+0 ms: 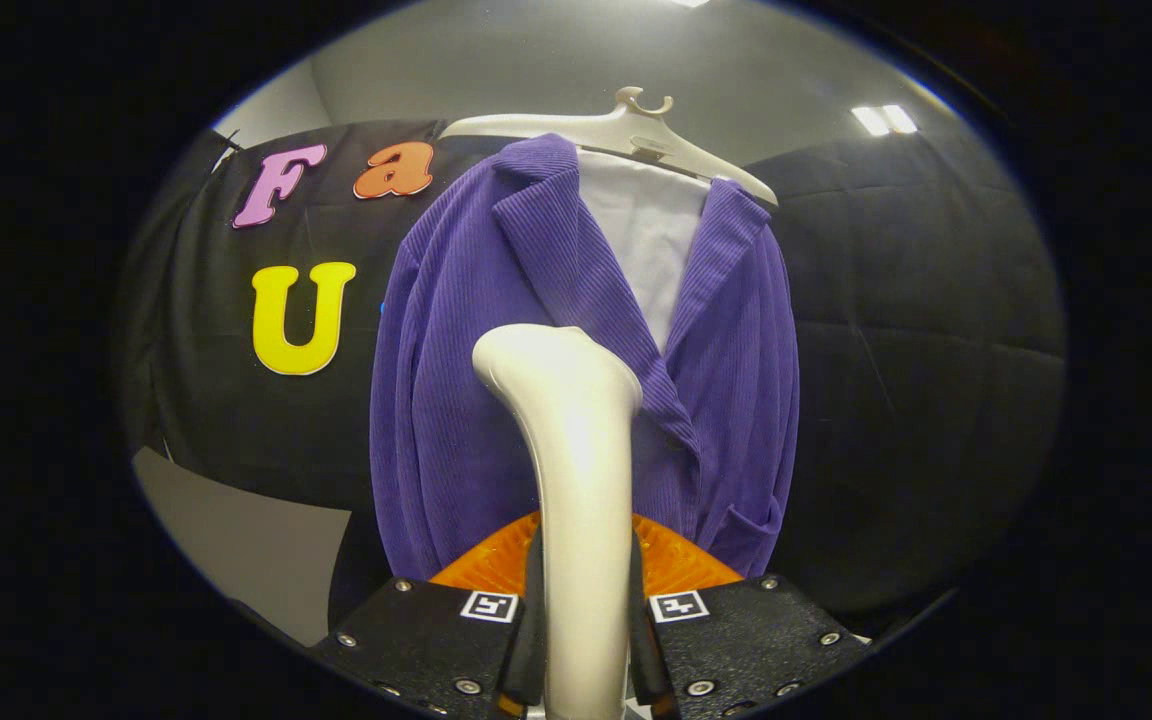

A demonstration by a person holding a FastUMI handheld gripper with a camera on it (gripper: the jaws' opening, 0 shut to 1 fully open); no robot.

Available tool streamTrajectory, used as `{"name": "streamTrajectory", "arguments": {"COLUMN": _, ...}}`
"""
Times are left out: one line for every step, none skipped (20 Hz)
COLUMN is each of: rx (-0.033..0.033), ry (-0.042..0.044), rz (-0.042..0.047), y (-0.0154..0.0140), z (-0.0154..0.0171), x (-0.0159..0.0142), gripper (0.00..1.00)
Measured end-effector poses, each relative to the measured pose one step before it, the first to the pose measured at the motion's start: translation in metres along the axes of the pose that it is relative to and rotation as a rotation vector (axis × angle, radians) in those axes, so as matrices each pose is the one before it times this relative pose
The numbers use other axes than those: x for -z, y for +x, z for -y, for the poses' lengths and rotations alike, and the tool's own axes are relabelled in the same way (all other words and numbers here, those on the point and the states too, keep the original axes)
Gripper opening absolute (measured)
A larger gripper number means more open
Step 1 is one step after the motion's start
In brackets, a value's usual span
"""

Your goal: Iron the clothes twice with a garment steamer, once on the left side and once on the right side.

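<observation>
The hand-held gripper [584, 640] is closed on the handle of the white garment steamer [576, 440], one finger pressing each side. The steamer rises upright between the fingers, its head in front of the purple corduroy jacket [456, 380], which hangs on a white hanger [626, 125] over a white shirt [651, 240].
</observation>
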State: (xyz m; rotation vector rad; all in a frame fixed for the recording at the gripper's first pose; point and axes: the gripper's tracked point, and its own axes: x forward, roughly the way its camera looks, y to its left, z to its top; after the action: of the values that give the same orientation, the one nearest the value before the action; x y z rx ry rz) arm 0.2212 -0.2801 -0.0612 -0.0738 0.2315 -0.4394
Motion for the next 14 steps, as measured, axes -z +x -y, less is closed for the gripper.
{"name": "streamTrajectory", "arguments": {"rx": -0.01171, "ry": 0.01494, "rz": -0.01337, "y": -0.00143, "z": -0.00032, "x": 0.00695, "gripper": 0.33}}
{"name": "streamTrajectory", "arguments": {"rx": -0.00138, "ry": 0.00247, "rz": -0.00897, "y": 0.00018, "z": 0.00200, "x": 0.00720, "gripper": 0.33}}
{"name": "streamTrajectory", "arguments": {"rx": 0.00654, "ry": -0.00459, "rz": -0.01146, "y": 0.00133, "z": 0.00360, "x": 0.00777, "gripper": 0.33}}
{"name": "streamTrajectory", "arguments": {"rx": 0.00614, "ry": -0.00143, "rz": -0.01745, "y": 0.00262, "z": 0.00660, "x": 0.01022, "gripper": 0.33}}
{"name": "streamTrajectory", "arguments": {"rx": -0.00096, "ry": -0.00093, "rz": -0.02222, "y": 0.00051, "z": 0.00353, "x": 0.01037, "gripper": 0.33}}
{"name": "streamTrajectory", "arguments": {"rx": -0.00475, "ry": -0.00483, "rz": -0.01702, "y": 0.00090, "z": 0.00184, "x": 0.01058, "gripper": 0.33}}
{"name": "streamTrajectory", "arguments": {"rx": -0.00586, "ry": -0.00351, "rz": -0.01422, "y": 0.00064, "z": 0.00248, "x": 0.00870, "gripper": 0.34}}
{"name": "streamTrajectory", "arguments": {"rx": -0.00627, "ry": 0.00000, "rz": -0.01524, "y": 0.00125, "z": 0.00333, "x": 0.01016, "gripper": 0.34}}
{"name": "streamTrajectory", "arguments": {"rx": -0.00776, "ry": 0.00624, "rz": -0.01891, "y": 0.00007, "z": 0.00074, "x": 0.00988, "gripper": 0.34}}
{"name": "streamTrajectory", "arguments": {"rx": -0.01295, "ry": 0.00855, "rz": -0.01859, "y": 0.00271, "z": -0.00142, "x": 0.00929, "gripper": 0.34}}
{"name": "streamTrajectory", "arguments": {"rx": -0.01172, "ry": 0.00418, "rz": -0.01569, "y": 0.00149, "z": -0.00161, "x": 0.00790, "gripper": 0.33}}
{"name": "streamTrajectory", "arguments": {"rx": -0.00857, "ry": -0.00362, "rz": -0.01522, "y": -0.00009, "z": -0.00065, "x": 0.01219, "gripper": 0.34}}
{"name": "streamTrajectory", "arguments": {"rx": -0.00881, "ry": -0.00695, "rz": -0.01603, "y": 0.00060, "z": -0.00161, "x": 0.01122, "gripper": 0.34}}
{"name": "streamTrajectory", "arguments": {"rx": -0.00898, "ry": -0.00562, "rz": -0.01479, "y": 0.00135, "z": -0.00143, "x": 0.01049, "gripper": 0.33}}
